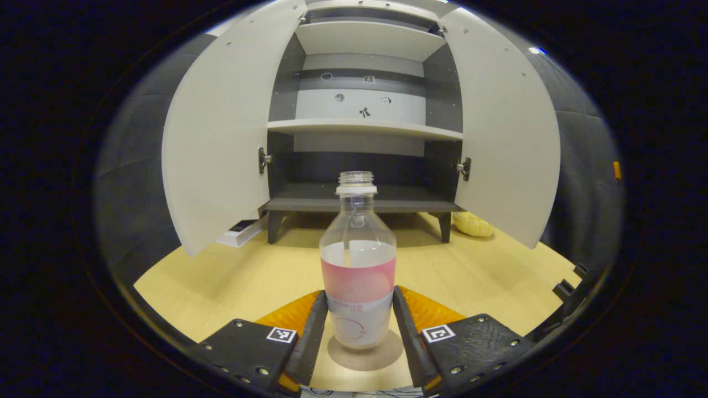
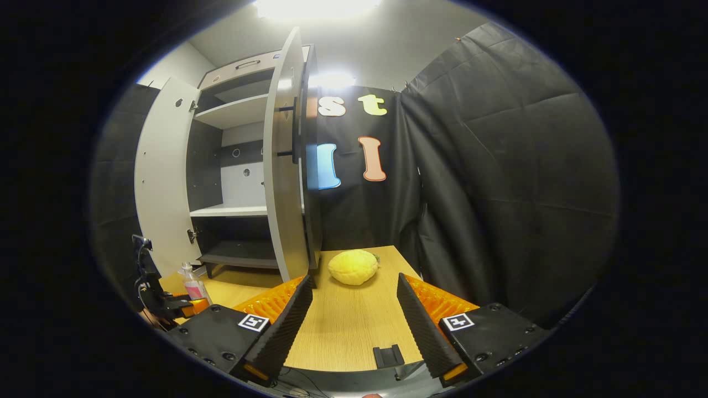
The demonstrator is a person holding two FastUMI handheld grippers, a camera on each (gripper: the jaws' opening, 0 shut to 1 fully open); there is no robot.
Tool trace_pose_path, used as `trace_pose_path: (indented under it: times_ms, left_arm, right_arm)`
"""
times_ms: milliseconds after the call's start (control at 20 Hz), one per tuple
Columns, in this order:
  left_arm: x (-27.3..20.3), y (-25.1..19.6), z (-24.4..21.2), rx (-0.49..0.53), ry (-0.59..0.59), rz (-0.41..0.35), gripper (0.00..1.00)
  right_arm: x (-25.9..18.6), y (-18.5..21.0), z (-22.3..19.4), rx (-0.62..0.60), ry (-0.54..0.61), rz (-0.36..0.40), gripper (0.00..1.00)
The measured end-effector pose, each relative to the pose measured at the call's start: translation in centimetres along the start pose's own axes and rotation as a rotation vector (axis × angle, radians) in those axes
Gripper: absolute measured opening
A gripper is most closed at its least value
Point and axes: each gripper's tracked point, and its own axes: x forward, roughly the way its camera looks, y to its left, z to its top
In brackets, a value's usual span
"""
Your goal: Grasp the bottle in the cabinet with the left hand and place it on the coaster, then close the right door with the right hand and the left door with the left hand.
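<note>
While both cabinet doors stand open, the bottle (image 1: 358, 265) sits upright on the coaster (image 1: 365, 351), between the left gripper (image 1: 358, 323) fingers.
From left to right in the left gripper view: left door (image 1: 215, 127), cabinet (image 1: 362, 110), right door (image 1: 500, 127); the fingers flank the bottle closely, contact unclear. The right gripper (image 2: 354, 309) is spread wide over bare table (image 2: 348, 331), a yellow fruit (image 2: 353, 267) just ahead between its fingers.

Bottle (image 1: 358, 276): clear, pink-and-white label. Coaster (image 1: 366, 354): brown. Cabinet (image 1: 365, 110): dark grey interior, pale grey doors; bench (image 1: 221, 276): light wood grain.
</note>
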Motion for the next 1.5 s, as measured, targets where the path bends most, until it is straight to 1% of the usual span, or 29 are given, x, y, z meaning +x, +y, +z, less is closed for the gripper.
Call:
trace_pose_path:
  times_ms: [50,100,250,450,500,550,600,650,700,750,800,900,950,1000,1050,1100,1200,1250,1300,1350,1400,1500]
  left_arm:
    - [0.4,0.1,-1.0,0.0,0.022,0.0,0.72]
    - [0.5,0.2,-1.3,0.003,0.025,0.003,0.68]
    - [0.5,-0.1,-1.4,0.018,0.006,0.002,0.69]
    - [-0.5,0.1,-1.9,-0.011,0.006,0.012,0.69]
    - [-0.9,0.1,-2.0,-0.014,0.004,0.015,0.69]
    - [-1.0,0.0,-2.0,-0.016,0.003,0.017,0.69]
    - [-1.4,-0.2,-2.3,-0.02,0.012,0.019,0.72]
    - [-1.2,-0.2,-2.3,-0.02,0.017,0.025,0.75]
    - [-1.4,-0.5,-2.2,-0.019,0.015,0.029,0.8]
    - [-1.8,-0.8,-2.0,-0.019,0.008,0.03,0.94]
    - [-2.2,-0.9,-1.6,-0.015,-0.001,0.033,0.98]
    - [-3.2,-0.6,-0.9,-0.008,-0.014,0.044,0.97]
    - [-3.6,-0.6,-0.4,-0.011,-0.024,0.049,0.97]
    - [-4.3,-0.7,0.3,-0.012,-0.033,0.055,0.97]
    - [-5.7,-0.7,0.9,-0.011,-0.045,0.063,0.97]
    - [-7.0,-0.6,1.9,-0.008,-0.062,0.07,0.97]
    - [-9.4,0.2,4.5,0.003,-0.108,0.087,0.97]
    - [-10.5,0.8,6.0,0.004,-0.133,0.098,0.92]
    - [-11.8,1.8,7.5,0.001,-0.156,0.117,0.92]
    - [-13.0,3.0,9.1,-0.004,-0.178,0.141,0.94]
    - [-14.1,4.1,10.8,-0.012,-0.202,0.163,0.92]
    - [-15.6,6.6,14.1,-0.044,-0.234,0.197,0.92]
  right_arm:
    - [0.0,0.0,-0.3,0.001,0.006,0.0,0.96]
    - [0.0,0.0,-0.3,-0.002,0.012,0.0,0.98]
    - [-0.1,0.3,-0.2,-0.009,0.015,-0.003,0.98]
    - [-0.2,0.8,-0.4,-0.026,0.021,0.011,0.98]
    - [-0.2,1.1,-0.5,-0.028,0.021,0.017,0.96]
    - [-0.1,1.3,-0.4,-0.029,0.02,0.023,0.98]
    - [0.0,1.4,-0.3,-0.029,0.019,0.03,0.96]
    - [0.1,1.6,-0.3,-0.03,0.017,0.038,0.98]
    - [0.2,1.9,-0.2,-0.03,0.016,0.051,0.96]
    - [0.4,2.2,-0.3,-0.029,0.015,0.064,0.96]
    - [0.6,2.5,-0.2,-0.028,0.014,0.076,0.98]
    - [1.1,3.2,-0.4,-0.03,0.021,0.105,0.98]
    - [1.5,3.5,-0.3,-0.034,0.022,0.118,0.98]
    - [1.8,3.8,0.0,-0.034,0.02,0.129,0.96]
    - [2.1,4.3,0.4,-0.032,0.011,0.142,0.96]
    - [2.4,4.8,1.1,-0.032,-0.005,0.152,0.98]
    - [3.4,5.3,2.8,-0.036,-0.042,0.158,0.98]
    - [3.9,5.3,3.7,-0.041,-0.066,0.157,0.98]
    - [4.4,5.3,4.8,-0.047,-0.09,0.153,0.98]
    - [5.0,5.0,5.8,-0.053,-0.109,0.143,0.98]
    - [5.6,4.6,7.0,-0.055,-0.128,0.127,0.98]
    - [6.8,4.1,9.3,-0.039,-0.159,0.092,0.98]
